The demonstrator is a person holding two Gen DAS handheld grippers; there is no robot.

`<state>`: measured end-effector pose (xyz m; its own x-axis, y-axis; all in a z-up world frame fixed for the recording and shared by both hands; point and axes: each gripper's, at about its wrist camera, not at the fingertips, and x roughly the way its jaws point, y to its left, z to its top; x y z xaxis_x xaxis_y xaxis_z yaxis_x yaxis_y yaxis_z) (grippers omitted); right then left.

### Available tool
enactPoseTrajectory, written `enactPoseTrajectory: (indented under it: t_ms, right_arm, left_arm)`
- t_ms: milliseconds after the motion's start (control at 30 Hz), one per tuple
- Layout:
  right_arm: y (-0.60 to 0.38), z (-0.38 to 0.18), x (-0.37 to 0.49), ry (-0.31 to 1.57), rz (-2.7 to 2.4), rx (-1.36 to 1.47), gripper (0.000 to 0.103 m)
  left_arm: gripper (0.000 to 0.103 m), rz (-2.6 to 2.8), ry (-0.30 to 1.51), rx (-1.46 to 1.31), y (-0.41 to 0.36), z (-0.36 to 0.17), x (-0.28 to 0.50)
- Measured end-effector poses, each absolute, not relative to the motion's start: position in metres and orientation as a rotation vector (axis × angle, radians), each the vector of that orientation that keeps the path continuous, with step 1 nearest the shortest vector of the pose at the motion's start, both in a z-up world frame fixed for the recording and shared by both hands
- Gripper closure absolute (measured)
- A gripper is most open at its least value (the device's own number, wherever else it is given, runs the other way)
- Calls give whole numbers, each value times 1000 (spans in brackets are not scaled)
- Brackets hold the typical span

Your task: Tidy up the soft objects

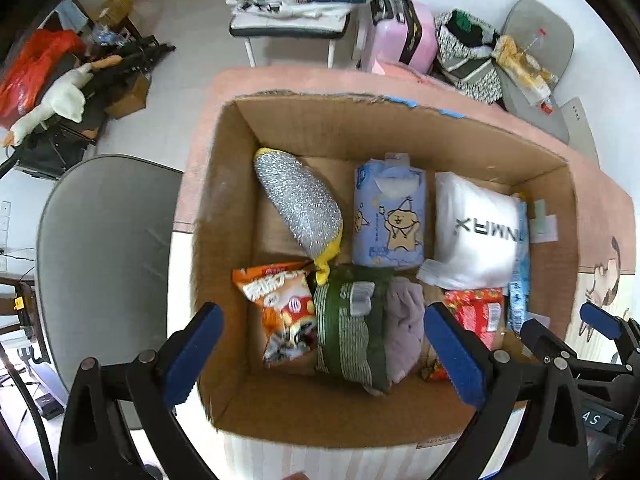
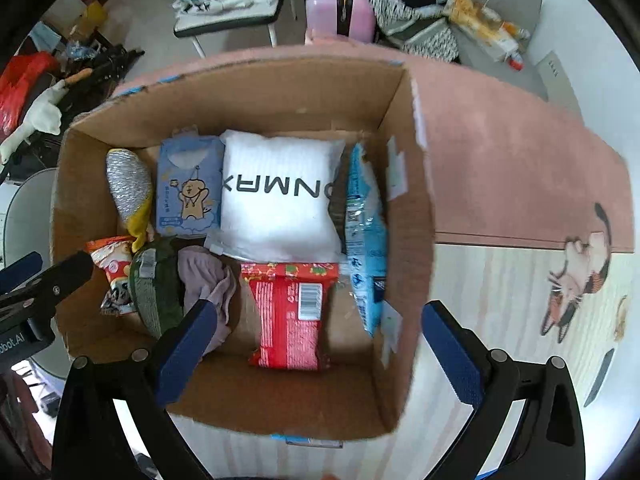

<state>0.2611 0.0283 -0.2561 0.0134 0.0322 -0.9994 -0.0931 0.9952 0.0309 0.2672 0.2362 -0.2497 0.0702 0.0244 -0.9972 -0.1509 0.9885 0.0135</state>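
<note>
We note both the left gripper (image 1: 320, 354) and right gripper (image 2: 316, 350) hang over the cardboard box (image 1: 224, 240) with jaws wide apart and empty (nothing between them), the green roll (image 1: 352, 320) lying lengthwise directly under the left.

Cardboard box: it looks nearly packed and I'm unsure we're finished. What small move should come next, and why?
Probably lift both tools clear: left tool and right tool are open and empty above the cardboard box, and the white pillow and other items already lie inside.
</note>
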Motion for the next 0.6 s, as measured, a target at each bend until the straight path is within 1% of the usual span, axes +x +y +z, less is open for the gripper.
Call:
enactPoseTrajectory:
  t_ms: [233, 600]
  right_arm:
    - [6, -194, 224, 1459, 107, -18, 0]
    - [-19, -53, 139, 1269, 139, 8, 0]
  left_arm:
    - [0, 124, 1402, -105, 219, -199, 226]
    - [0, 89, 1253, -109, 197, -90, 152]
